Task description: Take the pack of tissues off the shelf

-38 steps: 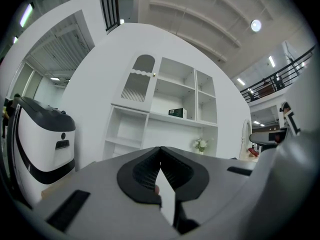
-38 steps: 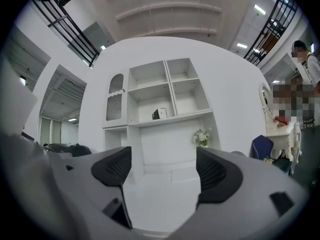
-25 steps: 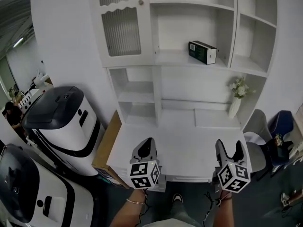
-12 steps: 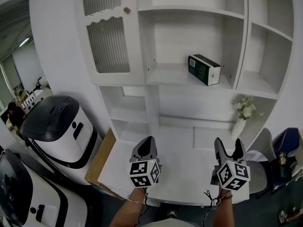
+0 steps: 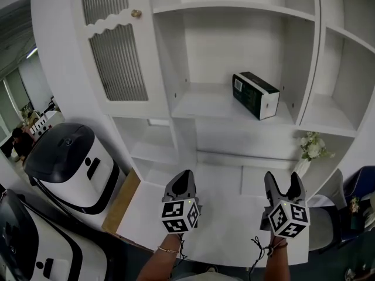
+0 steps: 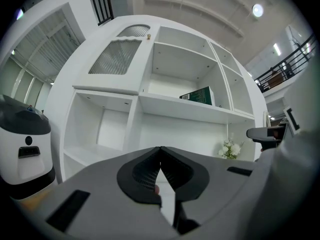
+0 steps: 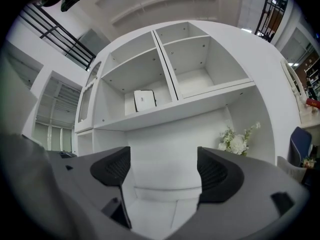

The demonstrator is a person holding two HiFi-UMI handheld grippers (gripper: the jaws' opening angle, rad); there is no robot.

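Observation:
The pack of tissues (image 5: 255, 95), a dark green box with a white end, lies on a middle board of the white shelf unit (image 5: 202, 107). It also shows small in the left gripper view (image 6: 197, 96) and, white end on, in the right gripper view (image 7: 144, 100). My left gripper (image 5: 183, 180) is shut and empty, low over the desk board. To its right my right gripper (image 5: 283, 183) stands open with nothing between its jaws. Both point level at the shelf, well below and short of the pack.
A glass-fronted cabinet door (image 5: 111, 45) closes the upper left bay. A vase of white flowers (image 5: 310, 151) stands at the lower right. White and black machines (image 5: 67, 163) stand at the left. A blue chair (image 5: 357, 198) is at the right edge.
Both grippers and the head have come closer to the shelf unit. The shelf and the pack look larger and sit lower in the head view. Neither gripper's jaws changed.

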